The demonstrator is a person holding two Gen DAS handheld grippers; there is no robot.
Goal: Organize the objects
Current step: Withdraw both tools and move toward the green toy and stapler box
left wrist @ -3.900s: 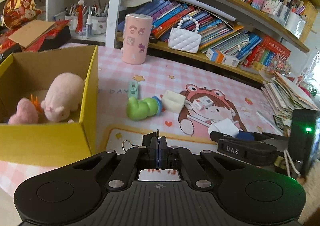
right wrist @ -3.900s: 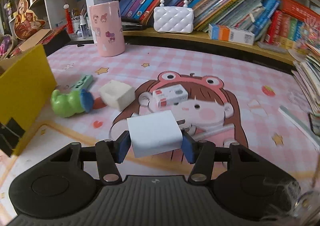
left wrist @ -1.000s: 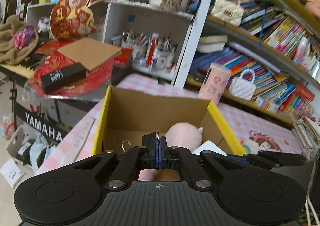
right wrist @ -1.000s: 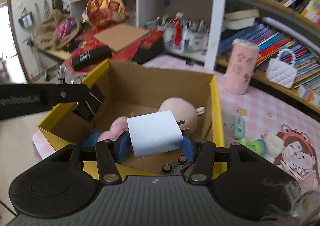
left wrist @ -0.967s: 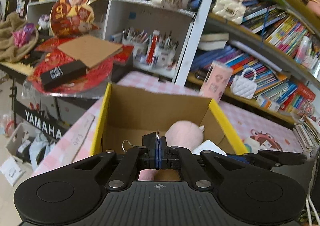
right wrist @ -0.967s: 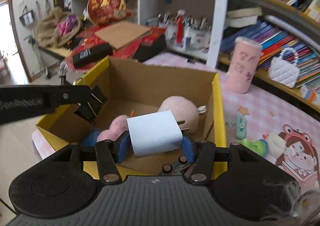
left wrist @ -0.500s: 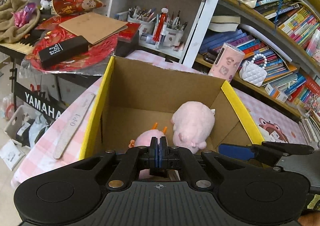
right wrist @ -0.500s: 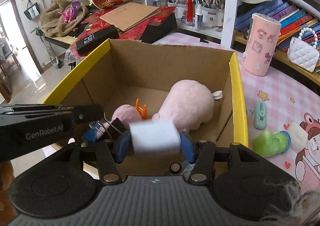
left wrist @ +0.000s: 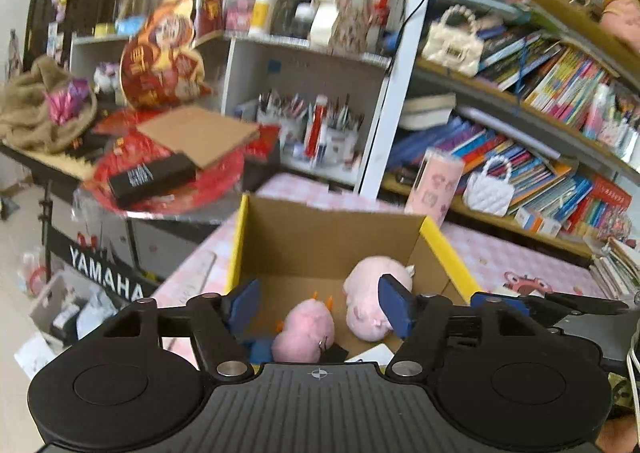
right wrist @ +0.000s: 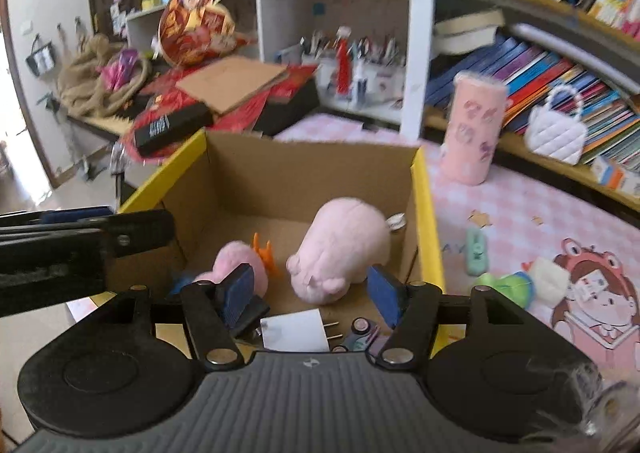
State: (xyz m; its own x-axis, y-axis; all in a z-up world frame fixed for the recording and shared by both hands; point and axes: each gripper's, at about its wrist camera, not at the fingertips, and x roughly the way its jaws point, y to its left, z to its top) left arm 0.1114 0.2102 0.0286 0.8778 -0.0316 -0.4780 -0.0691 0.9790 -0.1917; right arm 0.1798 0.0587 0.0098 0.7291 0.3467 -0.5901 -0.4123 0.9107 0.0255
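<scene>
While both claws are hanging released over the cardboard box (right wrist: 424, 213), the right gripper (right wrist: 312, 293) and left gripper (left wrist: 320, 305) are gripping nothing. Near its front wall, the white charger (right wrist: 294, 331) is lying beside 2 pink plush toys (right wrist: 340, 249). Withdrawing carelessly is risking fingers snagging the box rim and tipping it.
</scene>
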